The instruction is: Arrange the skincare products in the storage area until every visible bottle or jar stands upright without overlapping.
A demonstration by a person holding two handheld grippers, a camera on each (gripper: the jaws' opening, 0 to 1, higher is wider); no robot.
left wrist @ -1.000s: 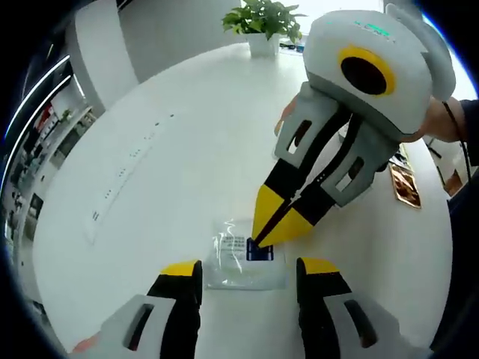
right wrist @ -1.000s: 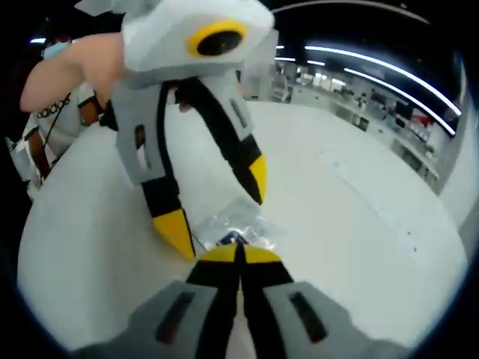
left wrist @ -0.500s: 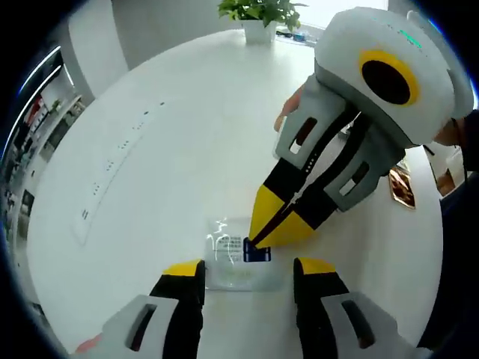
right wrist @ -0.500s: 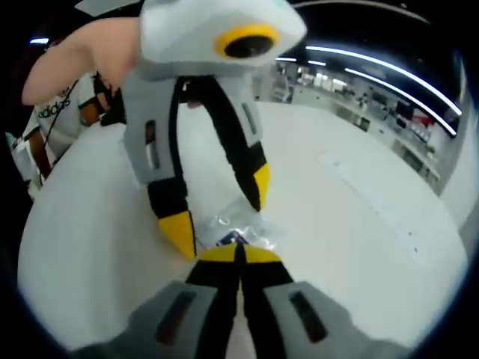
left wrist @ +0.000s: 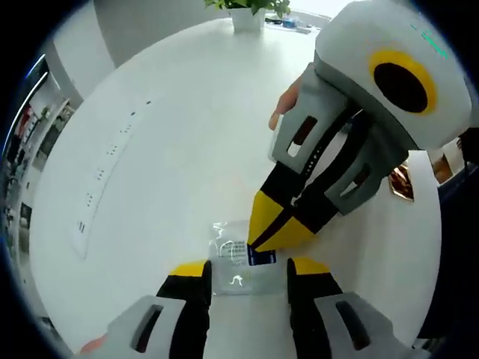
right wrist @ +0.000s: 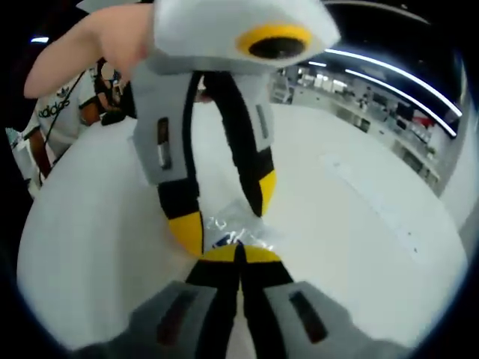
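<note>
clear flat sachet (left wrist: 241, 260), dark-blue label patch

Sachet (left wrist: 238, 258) print too blurred to read (maybe a label).

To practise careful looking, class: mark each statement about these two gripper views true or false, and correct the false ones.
1. The right gripper is shut on the clear plastic packet. True.
2. The left gripper has its jaws closed. False: they stand open, one on each side of the packet.
3. The packet lies on a white table. True.
4. A potted plant stands beside the packet. False: it stands at the table's far edge.
</note>
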